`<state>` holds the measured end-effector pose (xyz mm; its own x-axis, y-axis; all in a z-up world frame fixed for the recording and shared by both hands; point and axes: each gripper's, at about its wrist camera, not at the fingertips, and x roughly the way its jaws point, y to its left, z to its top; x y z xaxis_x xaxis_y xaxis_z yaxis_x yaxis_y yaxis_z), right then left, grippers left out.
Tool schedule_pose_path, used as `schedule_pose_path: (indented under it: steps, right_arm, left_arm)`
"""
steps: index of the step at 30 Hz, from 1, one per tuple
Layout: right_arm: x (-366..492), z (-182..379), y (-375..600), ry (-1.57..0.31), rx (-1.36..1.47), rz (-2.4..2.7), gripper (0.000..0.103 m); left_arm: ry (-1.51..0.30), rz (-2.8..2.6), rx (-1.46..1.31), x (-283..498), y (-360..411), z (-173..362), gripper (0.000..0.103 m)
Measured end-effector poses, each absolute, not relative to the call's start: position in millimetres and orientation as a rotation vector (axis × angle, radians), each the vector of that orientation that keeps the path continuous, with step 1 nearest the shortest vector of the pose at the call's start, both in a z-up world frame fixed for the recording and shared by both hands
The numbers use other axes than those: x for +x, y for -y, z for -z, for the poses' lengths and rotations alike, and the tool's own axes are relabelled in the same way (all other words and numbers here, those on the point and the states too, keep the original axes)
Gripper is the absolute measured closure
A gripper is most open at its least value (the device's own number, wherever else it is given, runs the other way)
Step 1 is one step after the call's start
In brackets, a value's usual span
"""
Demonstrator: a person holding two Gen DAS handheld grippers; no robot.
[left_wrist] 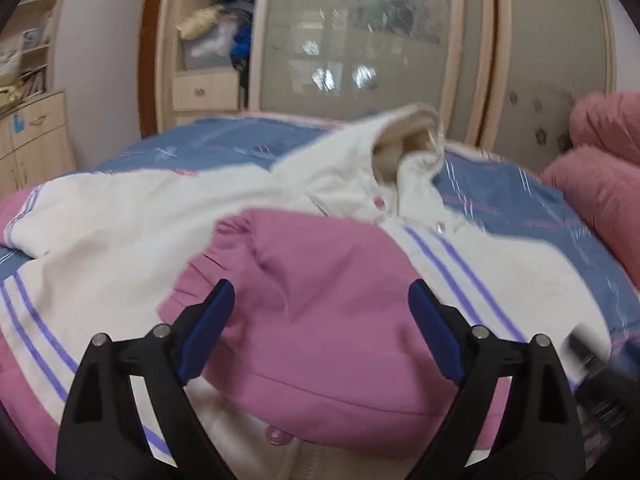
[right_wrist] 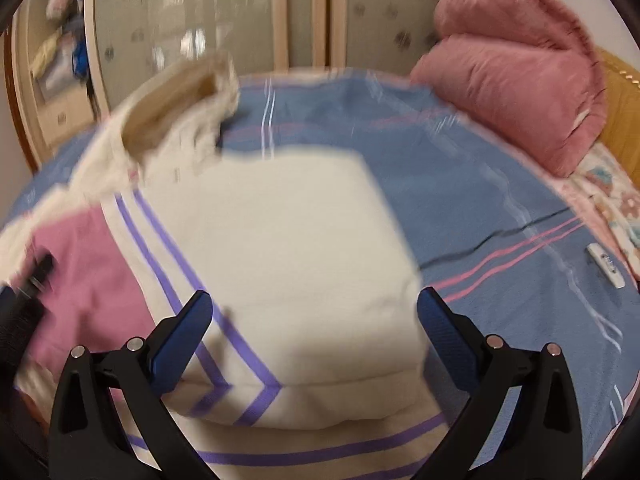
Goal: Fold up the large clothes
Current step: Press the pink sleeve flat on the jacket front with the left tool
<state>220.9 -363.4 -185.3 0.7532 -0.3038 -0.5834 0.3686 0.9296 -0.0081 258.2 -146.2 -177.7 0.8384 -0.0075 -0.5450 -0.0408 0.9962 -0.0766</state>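
The cream-and-pink hooded jacket (left_wrist: pixel 280 208) lies spread on the bed's blue bedspread (right_wrist: pixel 460 168), one pink sleeve (left_wrist: pixel 320 288) folded across its front. The left tongs (left_wrist: pixel 320 332) and the right tongs (right_wrist: pixel 316 336) both gape wide above it, gripping nothing.

Cream-and-pink hooded jacket (left_wrist: pixel 312 240) with purple stripes lies partly folded on the bed.
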Motion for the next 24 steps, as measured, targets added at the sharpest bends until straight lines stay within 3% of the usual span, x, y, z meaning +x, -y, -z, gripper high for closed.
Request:
schedule_pose_path:
  steps: [3,7,16,19,24]
  right_arm:
    - [218,180,359,-0.56,0.024,0.432,0.001]
    - [242,211,370,-0.78,0.125,0.32,0.018]
    - [249,216,369,-0.833,0.096,0.325,0.018]
    - [246,217,368,-0.829,0.086,0.325,0.017]
    - [247,218,367,-0.833,0.086,0.322,0.015]
  left_arm:
    - [-0.678,-0.021,-0.126,272,139,193,0.013]
    - [-0.716,-0.016,-0.155,278,134,200,0.013]
    - [-0.733,-0.026,-0.112,279,140,202,0.011]
    - [-0.64,-0.014,-0.103,266,142,179,0.011]
    - [-0.59,0.002,0.121,273,166,156,0.005]
